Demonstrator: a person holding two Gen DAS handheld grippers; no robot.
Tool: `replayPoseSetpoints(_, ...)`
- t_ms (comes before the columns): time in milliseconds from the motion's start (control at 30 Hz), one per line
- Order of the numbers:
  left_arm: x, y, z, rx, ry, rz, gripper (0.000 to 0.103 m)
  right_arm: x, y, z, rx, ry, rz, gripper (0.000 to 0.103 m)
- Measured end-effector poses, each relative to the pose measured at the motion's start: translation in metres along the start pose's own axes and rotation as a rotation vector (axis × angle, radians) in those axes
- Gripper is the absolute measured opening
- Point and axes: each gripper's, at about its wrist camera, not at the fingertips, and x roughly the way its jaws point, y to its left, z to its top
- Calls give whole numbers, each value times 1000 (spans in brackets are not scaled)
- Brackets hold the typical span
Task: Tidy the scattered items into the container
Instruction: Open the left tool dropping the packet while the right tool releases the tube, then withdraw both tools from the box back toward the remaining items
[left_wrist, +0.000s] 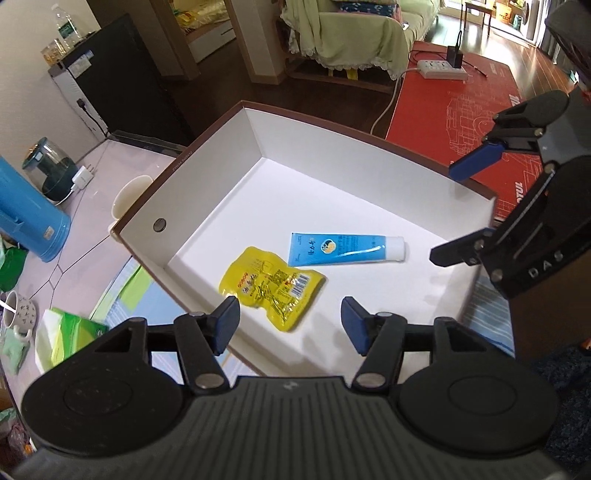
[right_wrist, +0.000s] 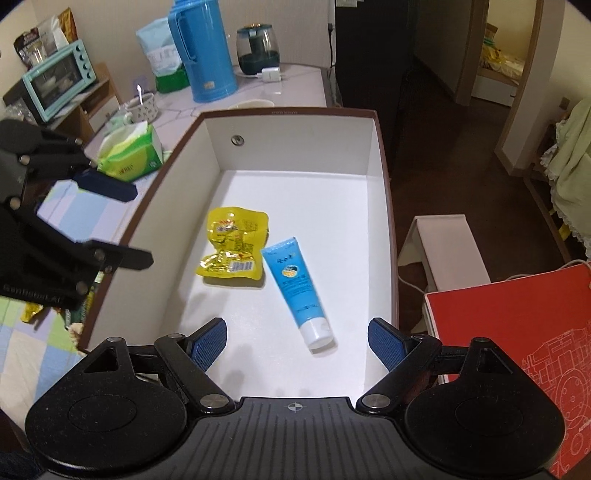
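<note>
A large open box (left_wrist: 207, 177) (right_wrist: 295, 147), white inside with a brown rim, fills both views. On its floor lie a crumpled yellow snack packet (left_wrist: 271, 286) (right_wrist: 234, 247) and a blue tube with a white cap (left_wrist: 343, 249) (right_wrist: 295, 288), side by side and close together. My left gripper (left_wrist: 290, 323) (right_wrist: 127, 223) hovers open over the box's near-left edge, just short of the yellow packet. Over the other end of the box my right gripper (right_wrist: 297, 345) (left_wrist: 461, 208) stands open, the tube's cap just ahead of it. Neither holds anything.
Beside the box, the table holds a green tissue pack (left_wrist: 74, 332) (right_wrist: 129, 155), a blue thermos (left_wrist: 26, 214) (right_wrist: 201, 51), a mug (left_wrist: 18, 310), a bowl (left_wrist: 129, 195) and a toaster oven (right_wrist: 55, 81). Small packets (right_wrist: 33, 312) lie on the chequered cloth. A red mat (left_wrist: 461, 110) covers the floor.
</note>
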Motion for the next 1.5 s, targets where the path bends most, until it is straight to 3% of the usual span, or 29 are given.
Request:
replayPoseSetpoints(600, -66, -14, -58, -150, -81, 41, 71, -28, 28, -27, 23, -54, -11, 86)
replayPoseSetpoints(1200, -86, 9, -111, -268, -69, 106, 76, -26, 52, -29, 98, -92, 12, 86)
replayPoseSetpoints(1500, -90, 30, -181, -413, -65, 105, 83, -21, 62, -29, 149, -127, 33, 86)
